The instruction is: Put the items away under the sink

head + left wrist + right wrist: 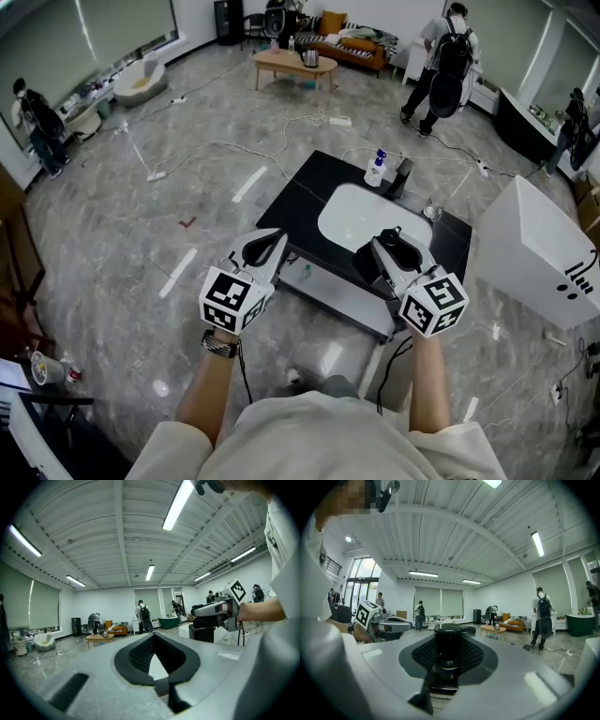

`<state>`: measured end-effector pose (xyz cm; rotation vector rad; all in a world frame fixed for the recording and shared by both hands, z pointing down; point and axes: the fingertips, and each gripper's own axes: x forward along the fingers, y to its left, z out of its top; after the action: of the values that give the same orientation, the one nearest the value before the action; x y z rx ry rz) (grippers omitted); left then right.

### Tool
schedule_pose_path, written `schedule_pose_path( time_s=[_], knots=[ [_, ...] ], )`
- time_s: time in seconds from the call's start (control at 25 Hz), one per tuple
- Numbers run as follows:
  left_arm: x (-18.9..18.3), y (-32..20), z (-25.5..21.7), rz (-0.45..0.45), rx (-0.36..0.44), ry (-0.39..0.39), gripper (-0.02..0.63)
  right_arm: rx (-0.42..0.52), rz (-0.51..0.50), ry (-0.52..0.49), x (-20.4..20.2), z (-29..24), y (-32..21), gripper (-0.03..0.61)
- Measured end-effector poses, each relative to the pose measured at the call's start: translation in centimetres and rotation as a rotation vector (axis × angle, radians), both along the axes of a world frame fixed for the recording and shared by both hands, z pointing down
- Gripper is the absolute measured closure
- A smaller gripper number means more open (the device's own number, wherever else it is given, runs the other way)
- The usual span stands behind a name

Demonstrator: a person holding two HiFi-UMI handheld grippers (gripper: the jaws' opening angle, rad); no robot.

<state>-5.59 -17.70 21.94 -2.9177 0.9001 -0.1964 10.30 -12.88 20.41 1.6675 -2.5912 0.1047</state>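
Observation:
My right gripper (386,251) is shut on a black pump bottle (401,246). In the right gripper view that bottle (447,651) stands upright between the ribbed pads, with its flat pump head on top. My left gripper (272,244) is held beside it at the same height, and its fingertips meet with nothing between them (153,636). Both hang over the front edge of a black sink unit (305,192) with a white basin (352,220). On the unit's far edge stand a white bottle with a blue cap (376,170) and a dark upright item (403,175).
A large white box (539,248) stands to the right of the sink unit. Cables run across the grey floor (234,150). Several people stand at the room's edges, and a low wooden table (295,64) and a sofa are at the back. A grey shelf (342,300) juts from the unit's front.

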Motion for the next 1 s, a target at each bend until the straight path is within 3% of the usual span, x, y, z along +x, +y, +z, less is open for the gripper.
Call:
schedule_pose_path(
  time_s=[0.36,0.68,1.0],
  knots=[
    [1.1,3.3,0.0,-0.008,-0.008,0.010,0.609,0.006,-0.004,0.001,0.9,-0.5,4.2,0.472],
    [2.5,7.3,2.5,-0.018,-0.017,-0.032,0.609,-0.013,-0.036,0.033,2.4,1.8,7.7,0.472],
    [2.2,8.2,8.4,-0.026,0.008,-0.003,0.609,0.018,-0.011,0.006,2.0,8.0,8.2,0.472]
  ],
)
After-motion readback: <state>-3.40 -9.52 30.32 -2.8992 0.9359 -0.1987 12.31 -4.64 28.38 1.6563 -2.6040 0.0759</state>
